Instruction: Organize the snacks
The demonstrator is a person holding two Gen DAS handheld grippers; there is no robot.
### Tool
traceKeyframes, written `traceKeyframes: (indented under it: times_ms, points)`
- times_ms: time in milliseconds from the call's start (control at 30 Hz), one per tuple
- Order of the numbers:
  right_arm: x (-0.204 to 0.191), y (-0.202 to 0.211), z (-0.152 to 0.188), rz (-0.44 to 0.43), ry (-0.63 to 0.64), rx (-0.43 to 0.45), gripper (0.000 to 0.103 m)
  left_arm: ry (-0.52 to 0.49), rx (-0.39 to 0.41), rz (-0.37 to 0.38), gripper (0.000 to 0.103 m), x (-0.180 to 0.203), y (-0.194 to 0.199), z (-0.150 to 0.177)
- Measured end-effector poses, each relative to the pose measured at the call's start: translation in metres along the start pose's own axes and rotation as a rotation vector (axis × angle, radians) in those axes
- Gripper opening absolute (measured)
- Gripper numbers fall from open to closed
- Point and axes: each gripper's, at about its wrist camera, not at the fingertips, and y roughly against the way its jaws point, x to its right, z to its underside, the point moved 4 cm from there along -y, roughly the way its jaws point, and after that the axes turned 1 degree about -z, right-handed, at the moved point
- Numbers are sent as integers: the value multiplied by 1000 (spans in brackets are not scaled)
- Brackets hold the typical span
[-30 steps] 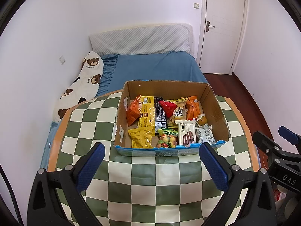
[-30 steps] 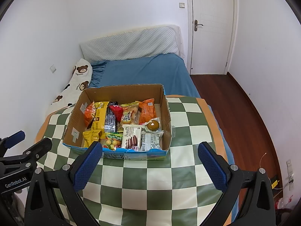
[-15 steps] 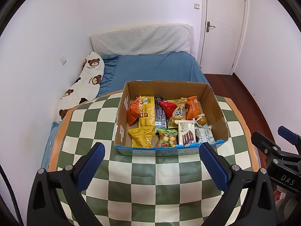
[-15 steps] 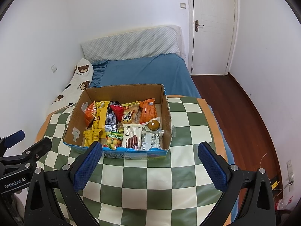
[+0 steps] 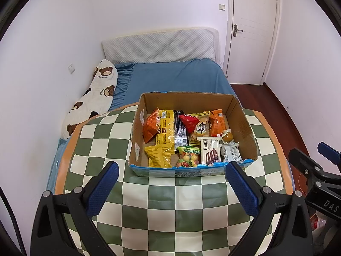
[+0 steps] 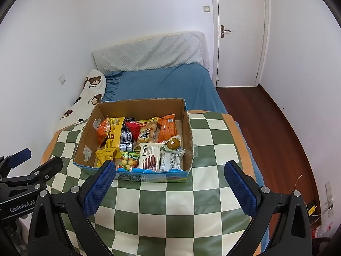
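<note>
Snacks [image 5: 187, 136] sit packed in cardboard box [image 5: 245, 125], frame center, on checkered worktop [image 5: 162, 209]. Left claw [image 5: 171, 188] spread wide, holding nothing, low in frame short of the box. Right claw [image 6: 170, 188] same: wide open, empty, near the box's front edge.

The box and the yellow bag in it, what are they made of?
The box looks like plain brown cardboard: matte walls, rough torn edge. The yellow bag seems to be shiny plastic film: it is crinkled and catches the light.
</note>
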Motion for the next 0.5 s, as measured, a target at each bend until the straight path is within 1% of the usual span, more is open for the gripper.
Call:
traceKeyframes:
  times_ms: [500]
  points:
    - [0,3,-2,-7,6,-2,103,-3,9,-1,103,2,3,-2]
